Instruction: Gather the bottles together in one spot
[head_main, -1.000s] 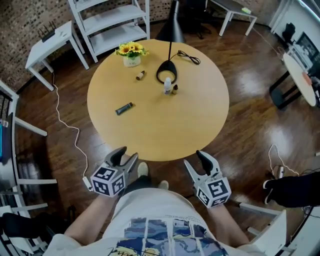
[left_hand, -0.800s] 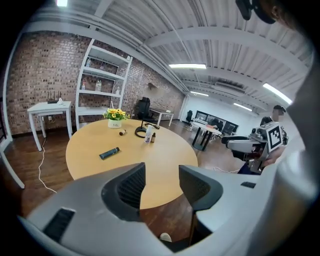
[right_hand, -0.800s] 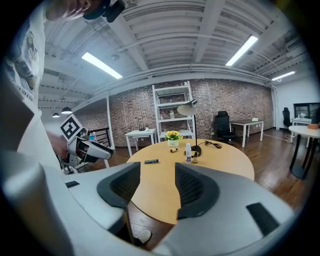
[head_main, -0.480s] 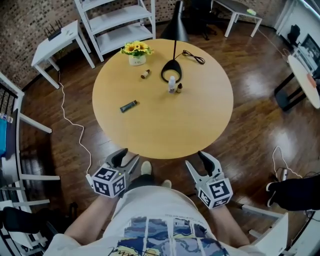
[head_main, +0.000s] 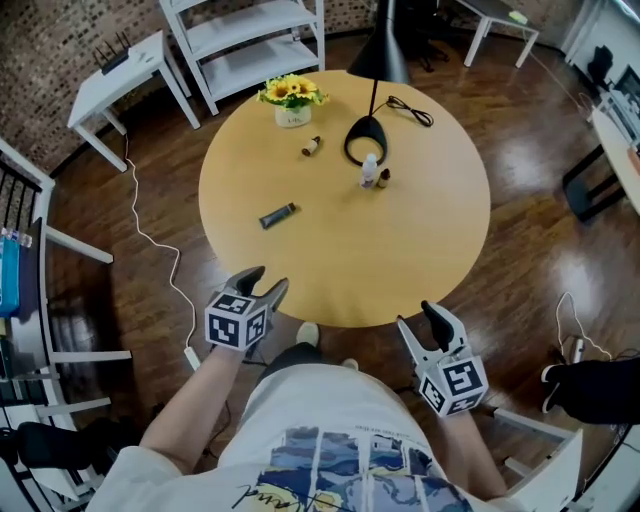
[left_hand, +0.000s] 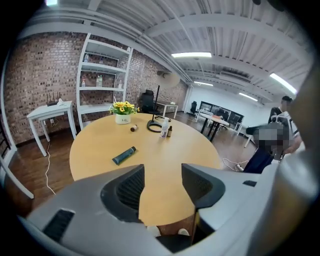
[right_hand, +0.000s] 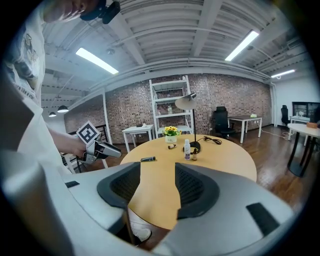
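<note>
One round wooden tabletop fills the middle of the head view, and we stand at its near edge with a tool in each hand. The left tool is raised and reaches forward so that its tips lie over the tabletop's near-left rim. Its jaws are opening, already wide apart, and its own view shows only bare wood between them, nothing held or touched. The right tool hangs lower, close to our waist and short of the rim. Its jaws stand apart with a clear gap and grip nothing. Our left forearm is bare and stretched out ahead of a printed shirt, while the right forearm stays tucked closer to the body.

On the far side a black lamp rises from a ring-shaped base. A pot of yellow flowers stands to its left near the far rim. A dark tube lies flat on the left half, well apart from everything else. A white bottle stands upright just at the near side of the lamp base. A small brown bottle stands upright just beside it on the right. A second small brown bottle lies on its side between the flower pot and the lamp base, apart from the standing pair.
</note>
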